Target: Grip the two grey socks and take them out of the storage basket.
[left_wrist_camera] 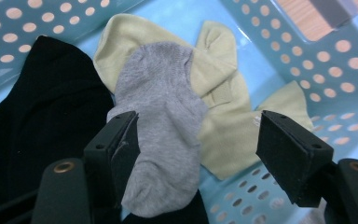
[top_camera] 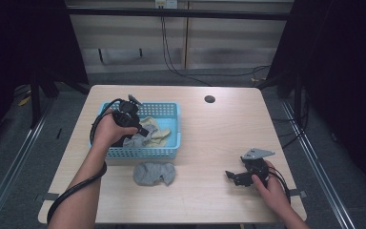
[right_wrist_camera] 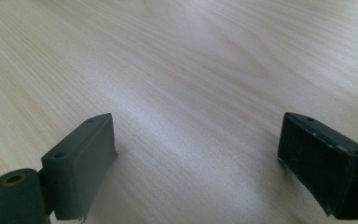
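Observation:
A light blue perforated basket (top_camera: pixel 143 152) stands on the left half of the table. Inside it a grey sock (left_wrist_camera: pixel 163 121) lies over pale yellow socks (left_wrist_camera: pixel 223 93), with a black sock (left_wrist_camera: pixel 42 116) beside them. My left gripper (top_camera: pixel 147 132) reaches down into the basket, open. Its jaws straddle the grey sock just above it (left_wrist_camera: pixel 198 154). Another grey sock (top_camera: pixel 155 173) lies crumpled on the table just in front of the basket. My right gripper (top_camera: pixel 233 172) rests low over the bare table at the front right. It is open, with only wood between its jaws (right_wrist_camera: pixel 196 158).
The wooden table (top_camera: pixel 219 138) has a round cable hole (top_camera: pixel 209 99) near its far edge. The basket wall (left_wrist_camera: pixel 335 70) rises close behind the yellow socks. Cables trail from both grippers, and dark curtains flank the table.

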Action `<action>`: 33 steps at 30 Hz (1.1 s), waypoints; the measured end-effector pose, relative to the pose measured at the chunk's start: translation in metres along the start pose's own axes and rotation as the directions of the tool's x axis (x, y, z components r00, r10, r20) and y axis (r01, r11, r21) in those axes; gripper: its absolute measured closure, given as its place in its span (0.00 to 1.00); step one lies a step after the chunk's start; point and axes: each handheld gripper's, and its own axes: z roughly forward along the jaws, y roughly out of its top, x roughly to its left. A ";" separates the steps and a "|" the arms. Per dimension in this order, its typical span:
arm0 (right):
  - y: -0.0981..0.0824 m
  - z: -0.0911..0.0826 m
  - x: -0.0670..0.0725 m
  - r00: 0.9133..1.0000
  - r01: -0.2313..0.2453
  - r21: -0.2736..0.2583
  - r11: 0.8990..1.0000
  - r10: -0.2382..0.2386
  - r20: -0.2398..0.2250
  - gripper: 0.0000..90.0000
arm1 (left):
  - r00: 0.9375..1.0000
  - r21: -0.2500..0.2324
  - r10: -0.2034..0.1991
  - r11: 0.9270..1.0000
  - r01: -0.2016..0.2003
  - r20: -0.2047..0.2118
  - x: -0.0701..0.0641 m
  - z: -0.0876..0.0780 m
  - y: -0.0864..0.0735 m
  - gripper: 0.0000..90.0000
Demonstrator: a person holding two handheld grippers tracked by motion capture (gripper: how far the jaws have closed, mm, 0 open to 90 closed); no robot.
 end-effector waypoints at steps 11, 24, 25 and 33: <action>0.000 0.000 0.000 1.000 0.001 0.001 1.000 -0.001 0.001 0.12 | 0.999 -0.001 -0.035 0.999 0.035 -0.040 0.014 0.013 -0.001 0.30; 0.000 0.000 0.000 1.000 0.001 0.000 1.000 -0.001 0.000 0.12 | 0.996 0.034 -0.064 0.997 0.066 -0.067 0.025 0.031 -0.009 0.30; 0.000 0.000 0.000 1.000 0.000 0.002 1.000 0.000 0.002 0.12 | 0.995 0.037 -0.069 0.997 0.072 -0.067 0.027 0.033 -0.012 0.30; 0.000 0.000 0.000 1.000 0.001 0.000 1.000 -0.001 0.000 0.12 | 0.994 0.072 -0.089 0.993 0.094 -0.064 0.033 0.040 -0.019 0.32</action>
